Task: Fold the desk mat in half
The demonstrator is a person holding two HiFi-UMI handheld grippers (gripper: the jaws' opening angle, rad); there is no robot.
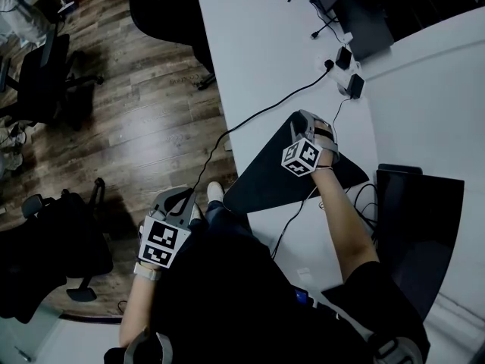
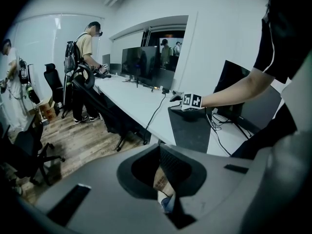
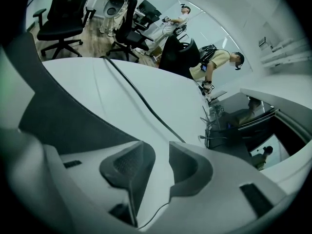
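Desk mat [image 1: 265, 179] lies on the counter [image 1: 258, 44]
Right claw [image 1: 302, 117] released, empty, at its far corner; left claw [image 1: 177, 196] clenched beside the counter.

grey left gripper [image 1: 179, 199], right gripper [image 1: 305, 120]; black-white marker cubes [image 1: 163, 243]; black short sleeves [image 1: 379, 294].

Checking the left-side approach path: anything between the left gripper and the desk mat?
Nothing visible blocks it. The left gripper sits off the edge of the desk, with open space up to the near corner of the desk mat. A black cable drops over the edge beside that corner; probably worth skirting.
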